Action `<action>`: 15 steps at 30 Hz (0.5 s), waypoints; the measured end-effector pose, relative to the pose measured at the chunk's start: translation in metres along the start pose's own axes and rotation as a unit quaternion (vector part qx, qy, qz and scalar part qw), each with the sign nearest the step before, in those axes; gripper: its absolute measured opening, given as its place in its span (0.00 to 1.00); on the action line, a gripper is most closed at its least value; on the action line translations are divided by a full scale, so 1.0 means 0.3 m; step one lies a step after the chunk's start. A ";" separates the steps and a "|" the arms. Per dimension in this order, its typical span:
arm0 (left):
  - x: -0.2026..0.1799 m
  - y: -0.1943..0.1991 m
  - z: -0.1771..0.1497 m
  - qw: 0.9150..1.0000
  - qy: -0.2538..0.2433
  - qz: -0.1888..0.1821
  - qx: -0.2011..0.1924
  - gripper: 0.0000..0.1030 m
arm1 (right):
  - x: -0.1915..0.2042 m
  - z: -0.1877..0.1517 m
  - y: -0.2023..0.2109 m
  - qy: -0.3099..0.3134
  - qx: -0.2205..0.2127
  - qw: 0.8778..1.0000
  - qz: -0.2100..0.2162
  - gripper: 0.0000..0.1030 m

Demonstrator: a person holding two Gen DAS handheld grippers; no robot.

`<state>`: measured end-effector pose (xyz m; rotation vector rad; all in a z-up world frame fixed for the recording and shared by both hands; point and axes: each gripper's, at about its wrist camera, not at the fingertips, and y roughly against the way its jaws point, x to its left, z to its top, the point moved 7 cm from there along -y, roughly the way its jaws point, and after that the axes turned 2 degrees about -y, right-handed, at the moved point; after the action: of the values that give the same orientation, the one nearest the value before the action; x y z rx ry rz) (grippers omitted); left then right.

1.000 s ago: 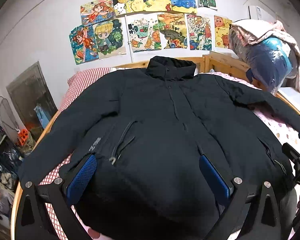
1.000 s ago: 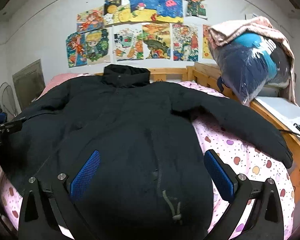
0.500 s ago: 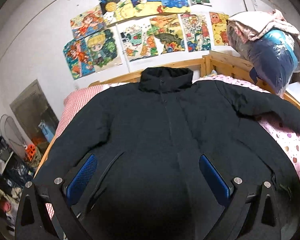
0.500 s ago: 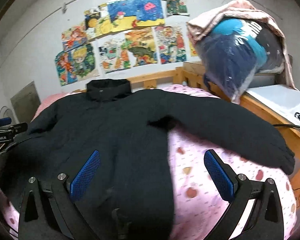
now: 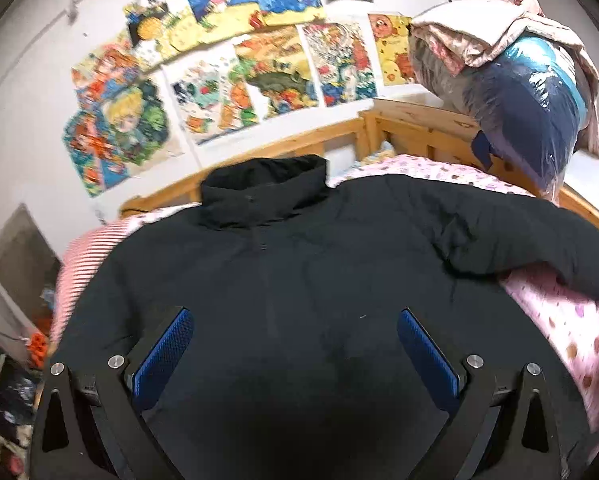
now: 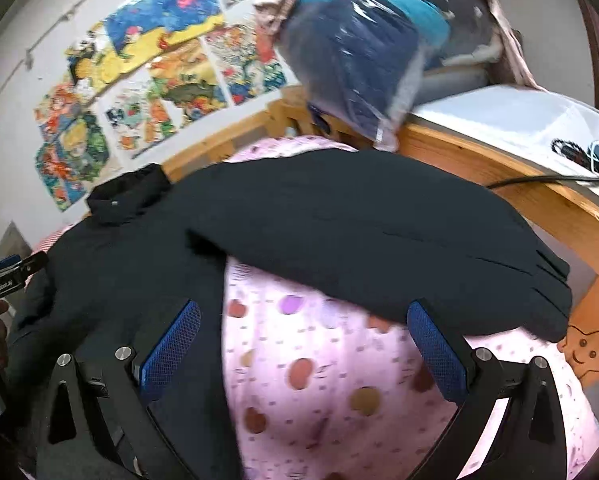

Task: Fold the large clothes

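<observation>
A large black padded jacket (image 5: 299, 280) lies face up on the bed, its collar (image 5: 263, 192) toward the headboard and its sleeves spread out. My left gripper (image 5: 295, 356) hovers open over the jacket's chest, holding nothing. My right gripper (image 6: 303, 356) is open above the pink dotted sheet (image 6: 319, 380), just short of the jacket's right sleeve (image 6: 379, 248), whose cuff (image 6: 547, 300) reaches the bed's wooden side rail. The left gripper (image 6: 7, 280) shows at the left edge of the right wrist view.
A wooden bed frame (image 6: 519, 184) runs along the right side. A plastic-wrapped bundle of bedding (image 5: 527, 96) sits at the head corner. Drawings (image 5: 235, 68) cover the wall. Cables (image 6: 579, 160) lie on a white surface beyond the rail. Clutter (image 5: 7, 380) fills the floor at left.
Both grippers have moved right and forward along the bed. The left one now faces the chest rather than the hem; the right one left the jacket's body and now faces the right sleeve.
</observation>
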<state>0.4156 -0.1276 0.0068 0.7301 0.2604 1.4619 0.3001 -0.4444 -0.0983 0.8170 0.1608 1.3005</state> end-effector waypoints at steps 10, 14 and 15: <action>-0.243 -0.313 0.085 0.991 0.022 -0.131 0.023 1.00 | -0.062 0.005 -0.072 -0.078 0.001 0.997 -0.002 0.99; -0.315 -0.410 0.112 0.988 0.047 -0.147 0.017 1.00 | -0.091 0.008 -0.102 -0.126 -0.013 0.992 -0.013 0.99; -0.326 -0.440 0.110 0.988 0.051 -0.146 0.020 1.00 | -0.100 0.008 -0.105 -0.140 -0.021 0.990 -0.014 0.99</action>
<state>0.5284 -0.2231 -0.0720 0.6210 0.4562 1.2191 0.3173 -0.4736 -0.1258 0.9488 -0.0784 1.1444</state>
